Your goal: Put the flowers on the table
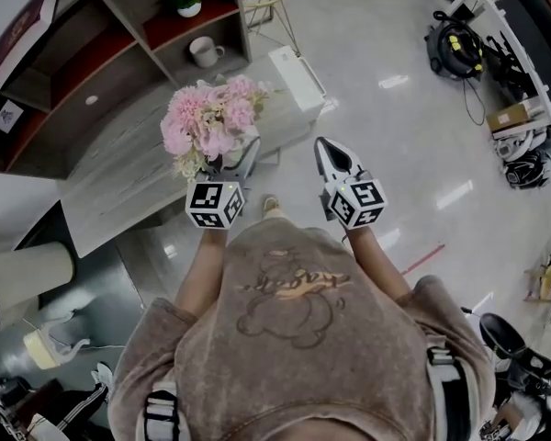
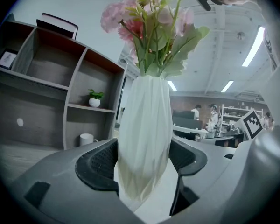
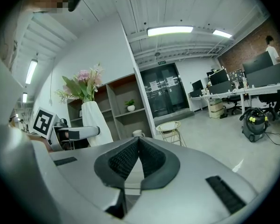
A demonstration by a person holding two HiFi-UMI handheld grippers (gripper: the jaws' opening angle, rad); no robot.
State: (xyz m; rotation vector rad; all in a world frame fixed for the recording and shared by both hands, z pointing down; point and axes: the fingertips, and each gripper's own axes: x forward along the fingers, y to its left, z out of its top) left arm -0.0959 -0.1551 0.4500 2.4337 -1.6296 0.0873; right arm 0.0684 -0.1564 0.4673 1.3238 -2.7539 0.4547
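Pink flowers in white ribbed vase (image 2: 144,134): stood upright, clamped by left gripper (image 1: 237,165), over grey wooden table (image 1: 110,177), upper left.
Right gripper (image 3: 138,154): was closed, empty.

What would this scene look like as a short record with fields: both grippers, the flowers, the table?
Left gripper: shut on the white ribbed vase holding the pink flowers
Right gripper: shut, nothing between its jaws, apart from the vase
Flowers: upright, by the near edge of the grey wood-grain table
Task state: vase not yet set down
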